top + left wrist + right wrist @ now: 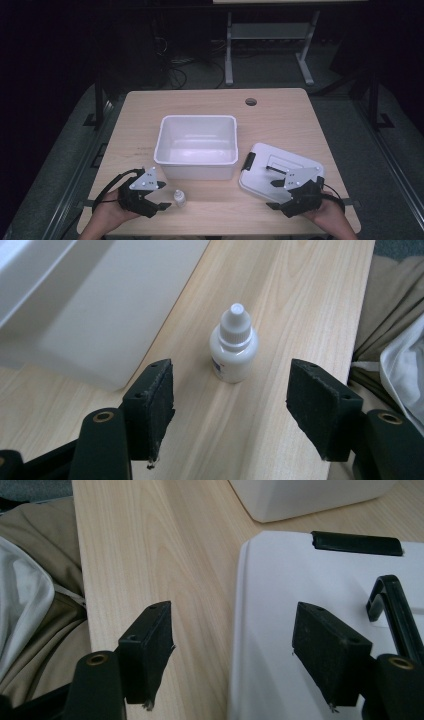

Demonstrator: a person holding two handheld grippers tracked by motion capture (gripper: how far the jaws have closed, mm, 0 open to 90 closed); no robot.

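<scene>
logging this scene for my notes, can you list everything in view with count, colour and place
dropper bottle: one, white with a white cap, upright on the table near its front edge, just ahead of the left gripper's open jaws, apart from the pads
bin: one, white, open top, middle of the table, nothing seen inside
lid: one, white with black latches and a black handle, flat on the table to the right of the bin
table: one, light wood, with a round hole near its far edge
left gripper: one, black, jaws open, front left
right gripper: one, black, jaws open over the lid's near edge
</scene>
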